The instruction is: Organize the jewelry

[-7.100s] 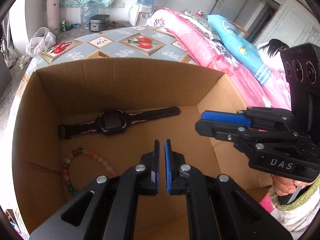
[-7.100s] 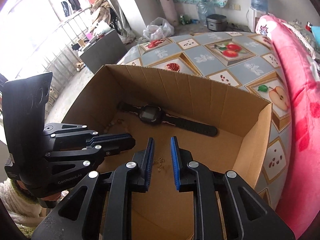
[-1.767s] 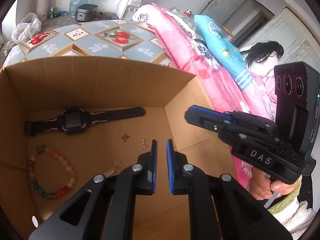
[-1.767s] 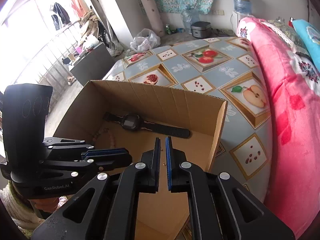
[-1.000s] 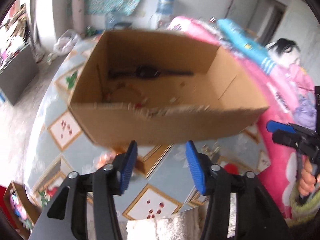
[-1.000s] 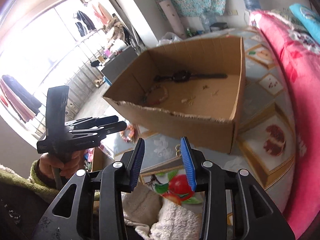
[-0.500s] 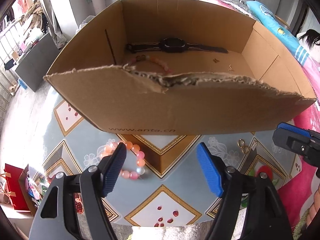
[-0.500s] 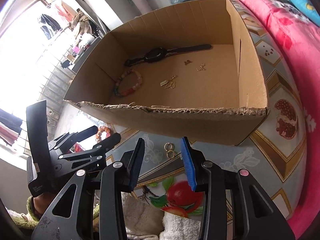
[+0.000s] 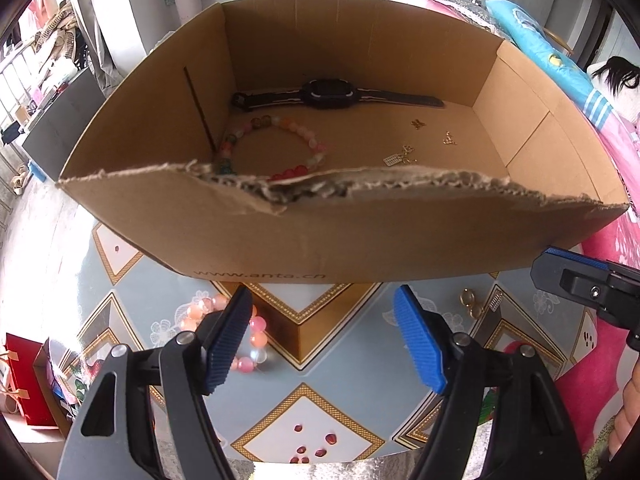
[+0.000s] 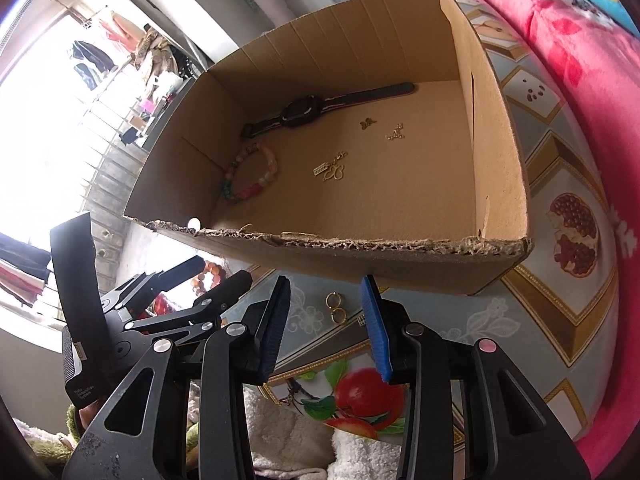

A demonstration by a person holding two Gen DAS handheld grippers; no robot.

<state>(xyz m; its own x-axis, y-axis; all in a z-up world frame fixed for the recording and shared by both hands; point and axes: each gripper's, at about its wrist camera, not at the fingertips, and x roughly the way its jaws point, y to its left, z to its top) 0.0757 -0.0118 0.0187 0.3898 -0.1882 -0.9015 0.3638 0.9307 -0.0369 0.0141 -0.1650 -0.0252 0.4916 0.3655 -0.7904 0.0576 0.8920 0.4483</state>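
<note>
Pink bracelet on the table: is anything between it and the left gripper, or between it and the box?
Nothing visible lies between the open left gripper and the pink bracelet, which sits partly behind its left finger. Toward the box, the torn near wall stands in the way, so the bracelet must probably be lifted over that rim.

The box (image 9: 360, 236) is plain brown cardboard with dark print low on its near wall. Inside lie a black watch (image 9: 332, 94), a bracelet (image 9: 276, 148) of pink, green and red beads, and small gold charms (image 10: 332, 168). The tablecloth (image 9: 168, 316) is grey-blue with gold-edged diamonds, white flowers and red fruit pictures. On it sit a pink bead bracelet (image 9: 256, 336) and two gold rings (image 10: 336, 307). Both grippers are black with blue pads (image 10: 374, 328). The blanket (image 10: 580, 52) is bright pink.
</note>
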